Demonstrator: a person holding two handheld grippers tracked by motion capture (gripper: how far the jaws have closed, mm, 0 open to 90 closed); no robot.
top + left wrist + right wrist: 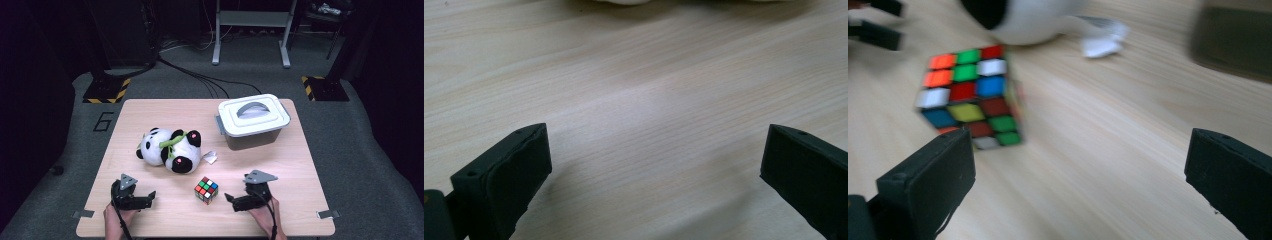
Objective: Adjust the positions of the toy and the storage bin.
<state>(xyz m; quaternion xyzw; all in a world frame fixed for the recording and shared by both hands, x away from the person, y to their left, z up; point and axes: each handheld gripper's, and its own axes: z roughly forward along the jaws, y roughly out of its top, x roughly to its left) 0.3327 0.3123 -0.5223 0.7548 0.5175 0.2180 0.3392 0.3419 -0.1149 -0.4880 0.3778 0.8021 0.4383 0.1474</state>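
Note:
A scrambled colour cube [206, 190] stands on the wooden table [290, 170] near its front edge, between my two grippers. My right gripper [231, 201] rests just right of it, jaws wide apart with nothing between them. In the right gripper view [1080, 170] the cube [970, 95] sits ahead and to the left, just beyond the left jaw. My left gripper [148, 199] lies at the front left, open as well. In its own view [656, 165] bare wood lies between the jaws. A plush panda [170, 149] lies on its side behind the cube.
A grey box with a white handled lid [254, 120] stands at the back right of the table. A small crumpled white scrap [209, 157] lies beside the panda. Stands, cables and hazard-striped bases are on the floor beyond the table.

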